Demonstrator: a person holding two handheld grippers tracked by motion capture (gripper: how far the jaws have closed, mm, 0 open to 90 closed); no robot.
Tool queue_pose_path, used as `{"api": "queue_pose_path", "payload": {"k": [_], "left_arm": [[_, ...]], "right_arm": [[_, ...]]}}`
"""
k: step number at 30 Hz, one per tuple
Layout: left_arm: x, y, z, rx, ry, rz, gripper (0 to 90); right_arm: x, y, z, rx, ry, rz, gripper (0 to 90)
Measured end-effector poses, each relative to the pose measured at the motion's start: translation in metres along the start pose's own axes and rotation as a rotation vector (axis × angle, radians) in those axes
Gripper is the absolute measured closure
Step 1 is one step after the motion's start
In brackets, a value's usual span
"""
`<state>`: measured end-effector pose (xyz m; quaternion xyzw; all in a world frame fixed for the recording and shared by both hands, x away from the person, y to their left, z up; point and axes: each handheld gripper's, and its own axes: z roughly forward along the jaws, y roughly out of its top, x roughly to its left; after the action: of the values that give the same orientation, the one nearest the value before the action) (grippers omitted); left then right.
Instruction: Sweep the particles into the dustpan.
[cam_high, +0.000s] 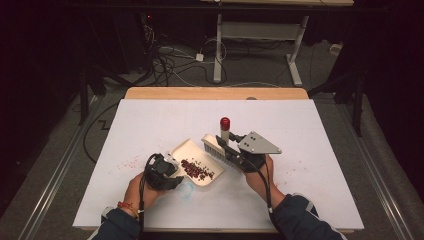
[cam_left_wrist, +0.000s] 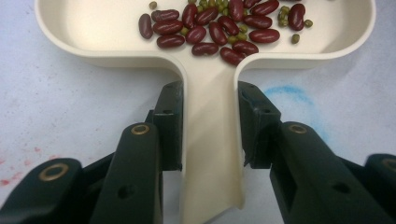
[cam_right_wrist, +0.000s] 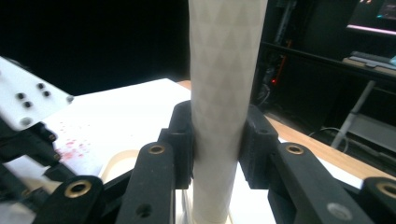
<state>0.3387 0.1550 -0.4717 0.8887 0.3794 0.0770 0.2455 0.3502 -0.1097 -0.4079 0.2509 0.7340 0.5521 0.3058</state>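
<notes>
A cream dustpan (cam_high: 186, 150) lies on the white sheet near the front middle, with a heap of red beans (cam_high: 198, 170) and some small green ones (cam_left_wrist: 285, 13) in it. My left gripper (cam_high: 163, 172) is shut on the dustpan's handle (cam_left_wrist: 210, 140), one pad on each side of it. My right gripper (cam_high: 239, 156) is shut on the white handle (cam_right_wrist: 226, 84) of a brush, which stands roughly upright with its red tip (cam_high: 225, 122) on top. The brush head (cam_high: 216, 147) rests at the dustpan's right rim.
Red stains (cam_high: 131, 162) mark the sheet left of the dustpan, and fine specks (cam_high: 300, 162) lie to the right. A blue smudge (cam_left_wrist: 292, 93) sits beside the handle. A wooden table edge (cam_high: 215, 93) runs along the back, with cables and desk legs on the floor beyond.
</notes>
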Motion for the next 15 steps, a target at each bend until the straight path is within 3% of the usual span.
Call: {"api": "queue_pose_path", "payload": {"k": [6,15], "left_arm": [[-0.008,0.001,0.000,-0.018,0.030,-0.001,63.3],[-0.010,0.000,0.001,-0.033,0.040,-0.020,63.3]], "right_arm": [[0.016,-0.003,0.018,0.022,0.041,0.002,70.1],[0.044,0.005,0.015,0.052,0.124,0.015,70.1]]}}
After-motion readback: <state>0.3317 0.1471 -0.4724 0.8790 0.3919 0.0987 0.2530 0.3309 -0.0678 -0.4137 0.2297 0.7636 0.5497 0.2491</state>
